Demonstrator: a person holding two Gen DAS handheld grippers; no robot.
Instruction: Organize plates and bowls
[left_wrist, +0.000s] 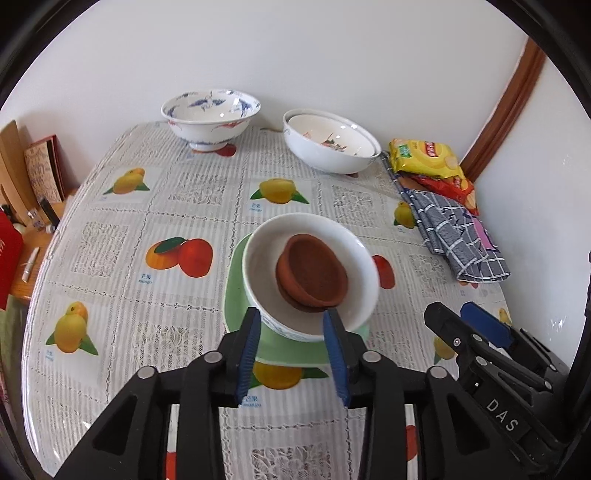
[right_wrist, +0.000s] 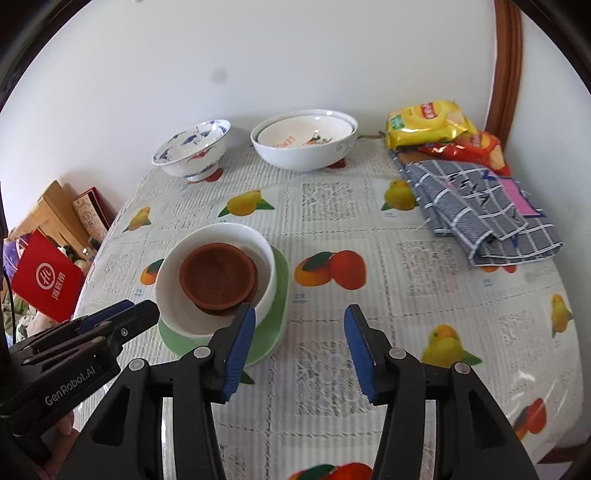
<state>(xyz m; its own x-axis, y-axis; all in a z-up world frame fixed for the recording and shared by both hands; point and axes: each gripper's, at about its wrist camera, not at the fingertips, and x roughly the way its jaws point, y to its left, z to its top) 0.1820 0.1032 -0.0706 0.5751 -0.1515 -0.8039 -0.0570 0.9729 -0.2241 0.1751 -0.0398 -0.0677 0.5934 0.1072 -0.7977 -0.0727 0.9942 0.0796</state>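
A white bowl (left_wrist: 266, 254) (right_wrist: 171, 306) sits on a green plate (left_wrist: 236, 291) (right_wrist: 277, 295) in the middle of the table. Brown clay saucers (left_wrist: 312, 273) (right_wrist: 218, 277) lie stacked inside it. My left gripper (left_wrist: 293, 332) is open, its blue fingers on either side of the bowl's near rim, apart from it. My right gripper (right_wrist: 299, 332) is open and empty, just right of the green plate. At the back stand a blue-patterned footed bowl (left_wrist: 210, 118) (right_wrist: 192, 147) and a large white bowl (left_wrist: 328, 147) (right_wrist: 303, 144) with a smaller dish nested in it.
Yellow and red snack bags (left_wrist: 428, 162) (right_wrist: 436, 125) and a folded grey checked cloth (left_wrist: 454, 232) (right_wrist: 480, 214) lie at the right by the wall. A red bag (right_wrist: 44, 277) and books (left_wrist: 40, 166) stand beyond the table's left edge.
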